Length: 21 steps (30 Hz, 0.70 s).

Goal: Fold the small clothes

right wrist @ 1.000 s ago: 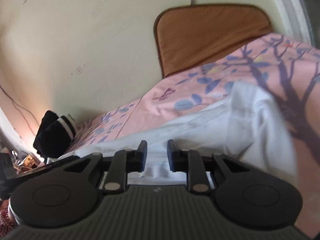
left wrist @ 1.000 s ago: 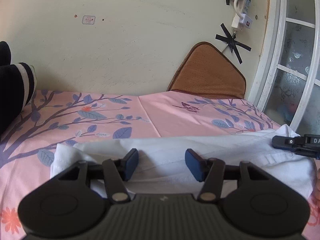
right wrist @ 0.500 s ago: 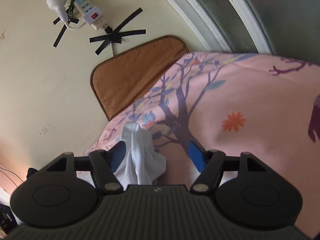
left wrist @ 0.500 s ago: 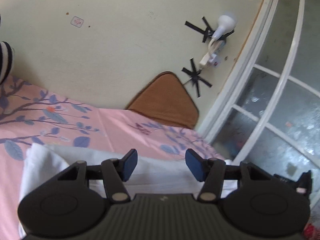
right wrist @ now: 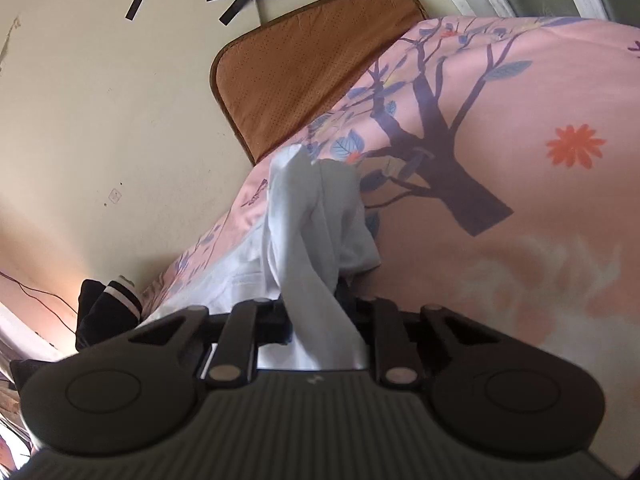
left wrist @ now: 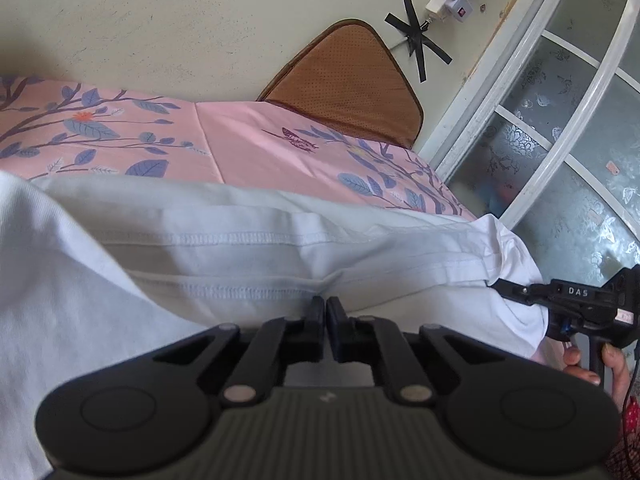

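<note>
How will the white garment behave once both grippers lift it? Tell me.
Probably floppy: the white garment already bunches and droops over the right gripper. Likely light, thin knit with stitched hems. It should sag between the right gripper and the left gripper.

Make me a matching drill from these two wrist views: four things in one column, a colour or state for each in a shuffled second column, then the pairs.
Column one:
1. left gripper
2. white garment
3. brown cushion
4. bed sheet

Column two:
A. leans against the wall
B. pink with a tree print
C. pinched at two edges
D. jaws closed on fabric

Pairs: 1-D, 2-C, 3-A, 4-B
</note>
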Tool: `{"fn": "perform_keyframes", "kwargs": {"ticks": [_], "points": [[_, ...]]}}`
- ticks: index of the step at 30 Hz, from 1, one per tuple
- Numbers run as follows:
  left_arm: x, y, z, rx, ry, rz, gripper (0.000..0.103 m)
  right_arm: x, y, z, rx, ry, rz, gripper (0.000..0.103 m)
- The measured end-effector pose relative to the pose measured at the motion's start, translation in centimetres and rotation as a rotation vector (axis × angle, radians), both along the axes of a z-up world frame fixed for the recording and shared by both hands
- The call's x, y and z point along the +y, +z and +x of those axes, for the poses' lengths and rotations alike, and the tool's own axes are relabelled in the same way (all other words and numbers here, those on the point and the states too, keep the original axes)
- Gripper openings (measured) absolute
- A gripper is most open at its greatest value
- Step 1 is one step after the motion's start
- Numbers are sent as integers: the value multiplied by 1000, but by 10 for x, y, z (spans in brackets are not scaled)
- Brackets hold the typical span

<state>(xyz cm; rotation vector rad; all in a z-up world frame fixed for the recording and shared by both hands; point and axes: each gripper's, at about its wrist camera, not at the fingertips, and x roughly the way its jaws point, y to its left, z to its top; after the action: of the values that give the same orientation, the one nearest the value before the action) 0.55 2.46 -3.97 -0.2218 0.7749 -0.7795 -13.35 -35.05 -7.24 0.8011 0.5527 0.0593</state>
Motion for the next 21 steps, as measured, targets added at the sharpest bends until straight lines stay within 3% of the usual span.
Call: {"fn": "perform_keyframes", "kwargs": {"ticks": [3,4,8,10,13,17,19,21], "points": [[5,9,-8,-60,-6,-12,14,13,24,1,-72,59,47,18],[10,15,-11,-83,8,-36,23,20,35,1,-103,84,52,18],[61,48,-23,-140,105,-277,38,73,82,8,-194,230,9,17],[93,59,-31,-167,189,-344,42,105,96,17,-213,310,-31,17],[137,66,-44,-195,307,-350,47,158,105,38,-221,435,-78,17],[180,62,-58,-168,426,-350,51,237,96,74,-191,552,-137,20],[190,59,-63,-153,456,-351,52,273,81,89,-133,615,-151,39],[194,56,-66,-149,466,-340,53,294,65,94,-75,740,-97,46]]}}
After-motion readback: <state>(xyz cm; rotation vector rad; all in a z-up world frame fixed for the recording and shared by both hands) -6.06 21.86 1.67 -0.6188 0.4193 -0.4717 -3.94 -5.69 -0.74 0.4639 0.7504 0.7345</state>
